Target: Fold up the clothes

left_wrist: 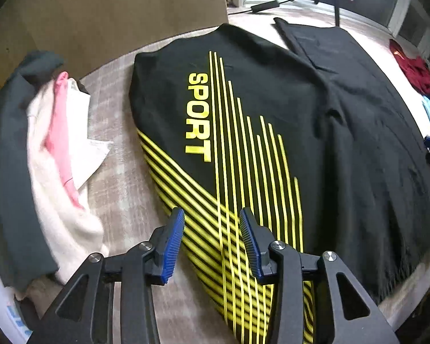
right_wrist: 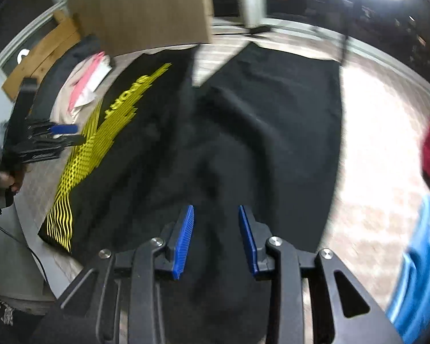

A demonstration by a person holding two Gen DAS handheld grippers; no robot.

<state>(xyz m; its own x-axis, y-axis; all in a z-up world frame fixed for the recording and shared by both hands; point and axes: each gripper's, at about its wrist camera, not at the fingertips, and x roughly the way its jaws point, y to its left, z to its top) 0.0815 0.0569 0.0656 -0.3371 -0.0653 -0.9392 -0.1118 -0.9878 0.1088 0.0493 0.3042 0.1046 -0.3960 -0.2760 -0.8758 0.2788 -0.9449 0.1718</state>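
Black fabric with yellow stripes, the shirt [left_wrist: 272, 132] lies spread flat on the worktop [left_wrist: 123, 172]. Both the left hand-held gripper [left_wrist: 212, 243] and right hand-held gripper [right_wrist: 216, 240] hover apart, seemingly just above it, gripping nothing.

From my seat I saw the black shirt [left_wrist: 344, 143] as soft matt cloth with a glossy yellow print [left_wrist: 199, 116]. The left gripper [left_wrist: 212, 243] had matt black plastic arms, ribbed blue pads [left_wrist: 173, 243] and shiny metal pins. The table covering [left_wrist: 123, 177] looked like rough woven cloth beside a fuzzy white garment [left_wrist: 57, 195].
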